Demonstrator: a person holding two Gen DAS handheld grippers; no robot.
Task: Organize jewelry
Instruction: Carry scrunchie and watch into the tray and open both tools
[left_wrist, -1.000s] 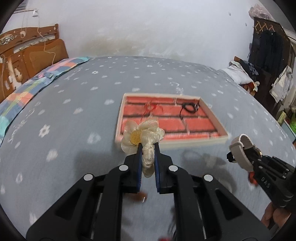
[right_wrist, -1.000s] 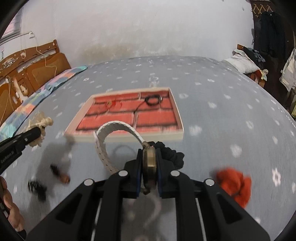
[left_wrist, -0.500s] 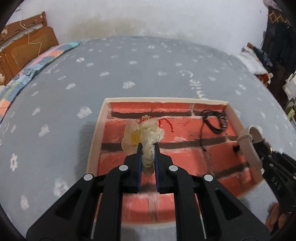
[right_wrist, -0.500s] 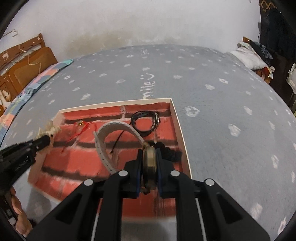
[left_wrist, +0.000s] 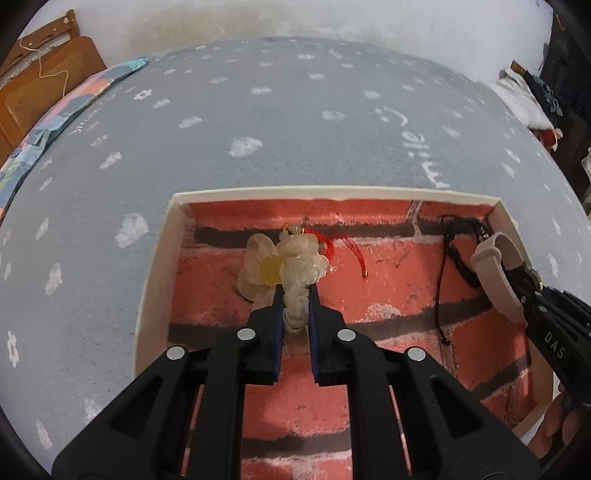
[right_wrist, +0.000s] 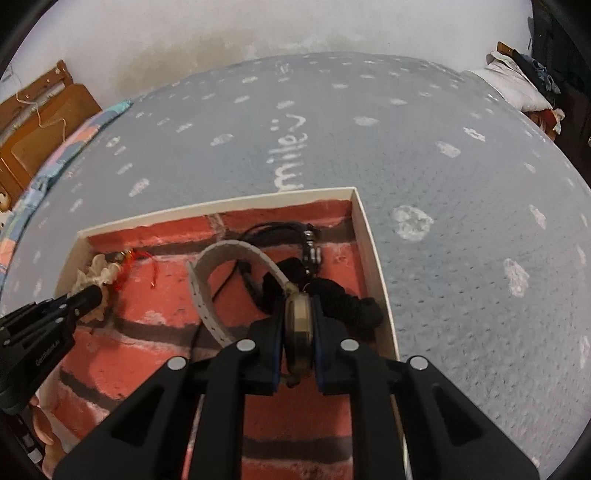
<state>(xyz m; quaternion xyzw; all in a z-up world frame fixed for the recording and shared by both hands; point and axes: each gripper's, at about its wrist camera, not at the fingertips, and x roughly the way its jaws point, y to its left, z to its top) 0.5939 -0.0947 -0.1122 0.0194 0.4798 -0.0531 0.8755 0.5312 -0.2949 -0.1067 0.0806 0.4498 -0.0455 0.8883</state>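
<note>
A shallow cream-rimmed tray (left_wrist: 155, 258) with a red brick-pattern floor lies on the grey bed cover. My left gripper (left_wrist: 295, 295) is shut on a cream fabric flower hair tie (left_wrist: 291, 266) with a yellow centre, held low over the tray's left part. My right gripper (right_wrist: 299, 314) is shut on a wristwatch (right_wrist: 299, 325) with a white perforated strap (right_wrist: 207, 295), inside the tray's right side. A red string bracelet (left_wrist: 332, 247) and a black cord necklace (left_wrist: 447, 266) lie in the tray. A black scrunchie (right_wrist: 347, 302) sits under the watch.
The grey dotted bed cover (left_wrist: 258, 122) surrounds the tray. A wooden headboard (left_wrist: 33, 85) and patchwork cloth (left_wrist: 66, 110) are at the far left. Clothes and dark furniture (left_wrist: 546, 92) stand at the far right. A white wall is behind.
Both grippers have moved forward from in front of the tray to over and inside it, still holding the flower hair tie and the watch. The tray now fills the lower view.
</note>
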